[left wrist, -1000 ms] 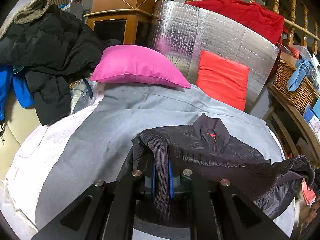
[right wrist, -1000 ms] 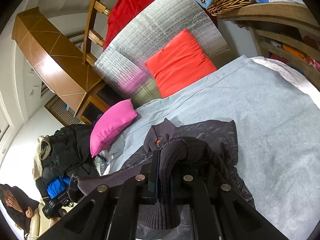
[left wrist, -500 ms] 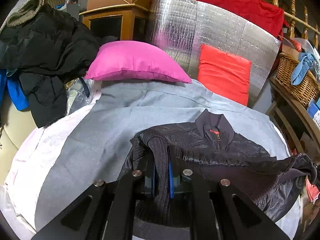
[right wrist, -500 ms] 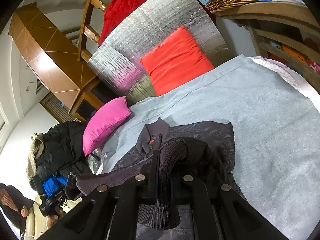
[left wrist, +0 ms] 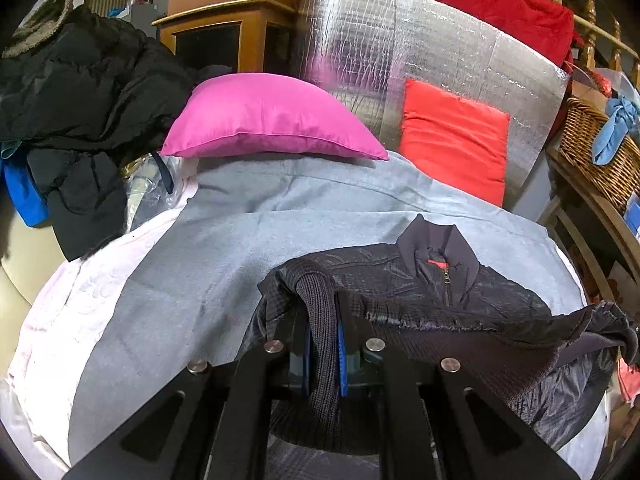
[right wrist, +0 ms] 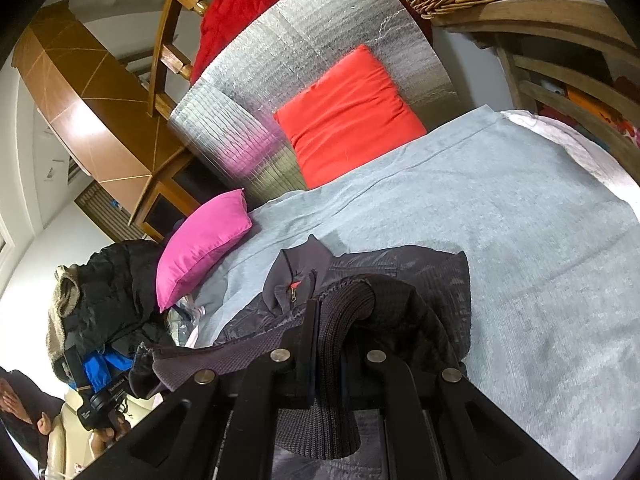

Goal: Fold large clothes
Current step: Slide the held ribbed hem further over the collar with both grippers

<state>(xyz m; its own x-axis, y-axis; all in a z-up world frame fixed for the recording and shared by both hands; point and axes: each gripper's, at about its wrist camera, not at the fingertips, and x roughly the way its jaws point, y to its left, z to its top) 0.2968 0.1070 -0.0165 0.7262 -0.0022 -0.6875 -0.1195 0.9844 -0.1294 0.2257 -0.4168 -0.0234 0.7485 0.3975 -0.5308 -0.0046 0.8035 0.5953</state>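
Seen left to right from the left wrist: heap of black padded coats (left wrist: 80, 92) with a blue garment beneath, piled beside the bed; magenta satin cushion (left wrist: 268, 120) lying at the head of the grey fleece blanket (left wrist: 192, 280); silver quilted foil panel (left wrist: 400, 60) standing behind, orange-red square cushion (left wrist: 452, 140) leaning against it; woven wicker basket (left wrist: 600, 156) on a wooden shelf at far right. Dark charcoal zip-neck jacket with ribbed knit hem (left wrist: 440, 296) spread collar-up on the blanket, lower edge lifted off it. Left gripper (left wrist: 323, 354) clamped narrow on a fold of the ribbed hem, blue pads pinching the knit. From the right wrist: right gripper (right wrist: 328, 356) likewise pinched tight on another fold of the same hem, jacket body slack between the two grips.
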